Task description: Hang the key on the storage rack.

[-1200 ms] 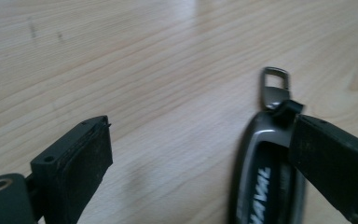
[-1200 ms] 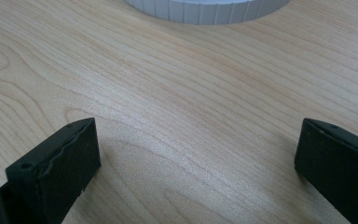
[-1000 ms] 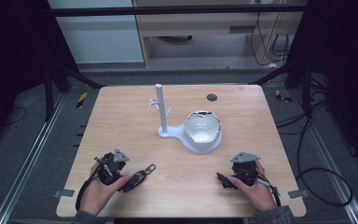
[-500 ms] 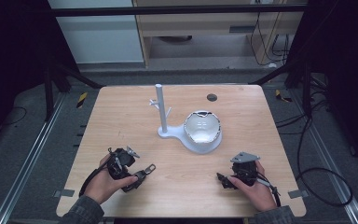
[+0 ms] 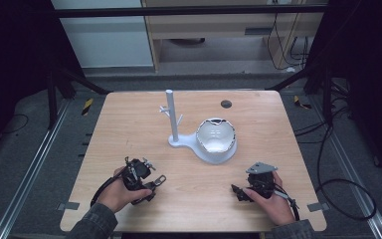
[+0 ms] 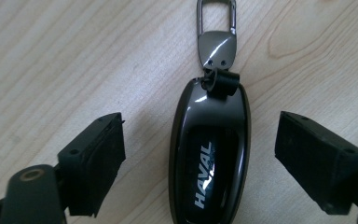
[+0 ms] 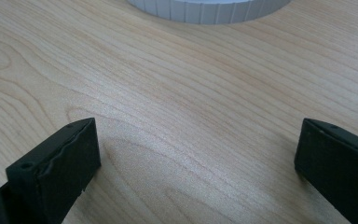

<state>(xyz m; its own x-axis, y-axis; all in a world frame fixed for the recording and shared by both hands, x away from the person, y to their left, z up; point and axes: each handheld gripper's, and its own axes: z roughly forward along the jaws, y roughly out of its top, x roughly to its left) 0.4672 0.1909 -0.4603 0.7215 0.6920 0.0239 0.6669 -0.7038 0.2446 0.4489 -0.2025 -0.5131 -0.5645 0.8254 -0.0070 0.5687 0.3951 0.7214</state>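
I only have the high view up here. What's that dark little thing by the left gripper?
Observer: A black car key fob lying flat on the table; the left gripper view shows HAVAL printed on it.
Operator: Is it being squeezed?
Observer: No, the left gripper is open, with a jaw either side and a gap to each.
Operator: Anything attached to it?
Observer: A metal clip at its far end.
Operator: And the other gripper?
Observer: The right gripper is open over bare wood.

key fob (image 6: pixel 209 158) glossy plastic, metal clip | table (image 6: pixel 65 60) matt wood
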